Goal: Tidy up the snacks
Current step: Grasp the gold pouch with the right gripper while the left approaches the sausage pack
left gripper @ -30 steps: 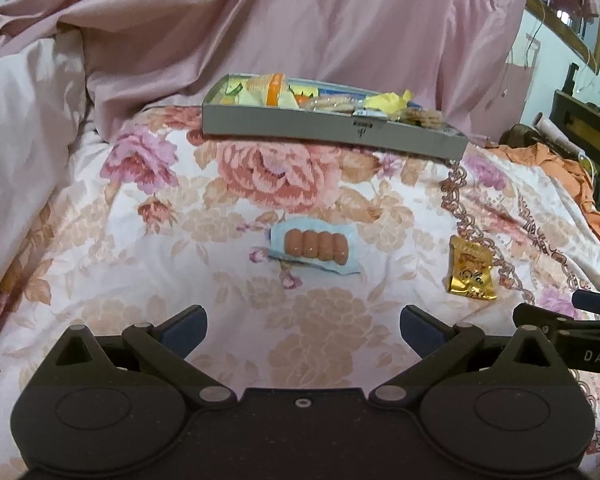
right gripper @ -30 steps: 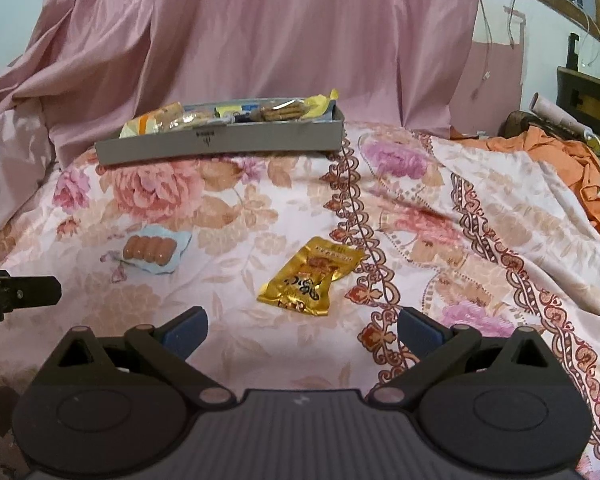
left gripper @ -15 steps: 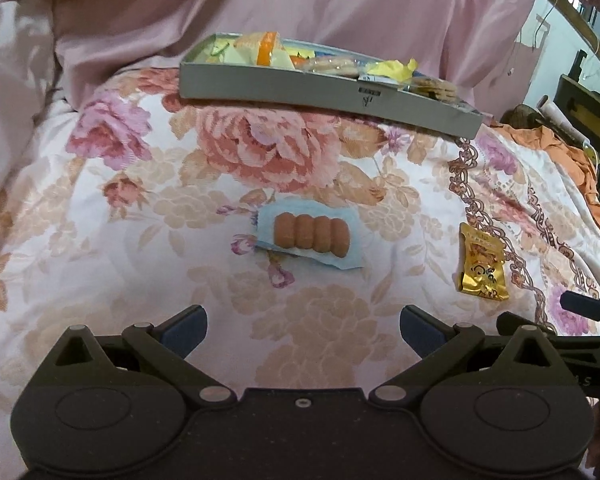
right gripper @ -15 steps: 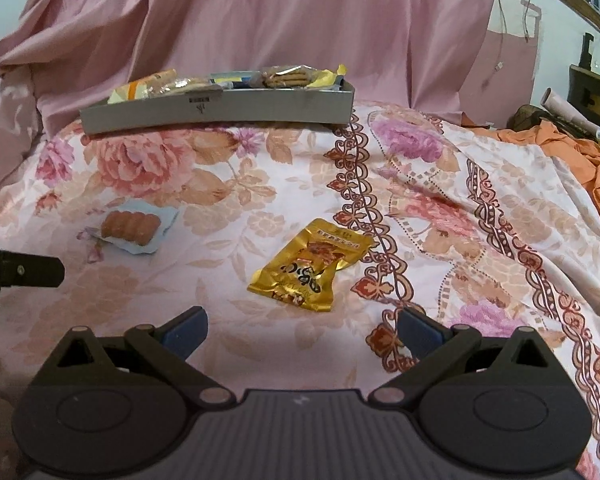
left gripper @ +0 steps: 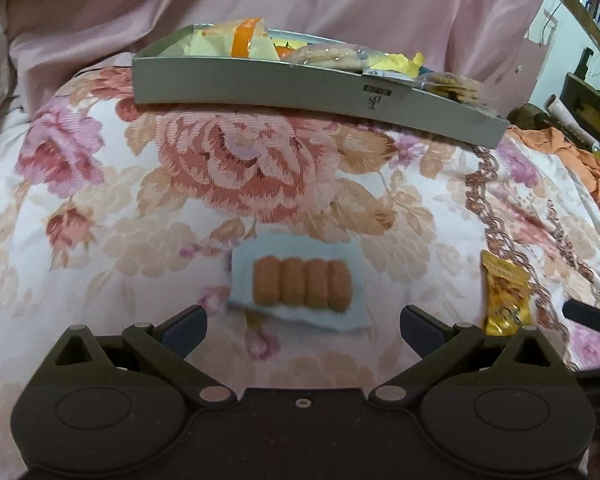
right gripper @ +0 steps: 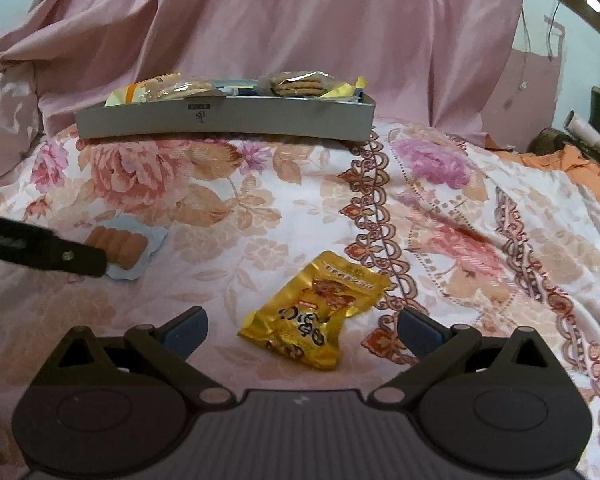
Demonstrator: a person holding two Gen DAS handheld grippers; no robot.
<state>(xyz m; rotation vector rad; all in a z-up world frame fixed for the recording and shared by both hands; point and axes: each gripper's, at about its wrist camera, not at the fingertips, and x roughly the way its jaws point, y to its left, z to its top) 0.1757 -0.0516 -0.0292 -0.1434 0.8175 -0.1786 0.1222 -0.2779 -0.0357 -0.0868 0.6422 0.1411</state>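
Note:
A pale blue packet of small sausages [left gripper: 301,290] lies flat on the floral bedspread, just beyond my left gripper [left gripper: 303,330], which is open and empty with the packet's near edge between its fingertips. A gold foil snack packet [right gripper: 314,316] lies in front of my right gripper [right gripper: 302,330], also open and empty, straddling the packet's near end. The gold packet [left gripper: 504,294] shows at the right of the left wrist view; the sausage packet [right gripper: 126,250] shows at the left of the right wrist view, partly behind a left fingertip [right gripper: 80,258]. A grey tray [left gripper: 260,88] holding several snack packets sits at the back.
The grey tray [right gripper: 228,122] rests on the bedspread's far edge against draped pink cloth [right gripper: 300,20]. Orange fabric [right gripper: 580,168] and dark furniture are at the far right. The bedspread [right gripper: 440,240] is soft and rumpled, with open room right of the gold packet.
Both grippers have moved forward and down toward their packets; the sausage packet and the gold packet now lie right at the fingertips. The tray looms closer. Jaws stayed open.

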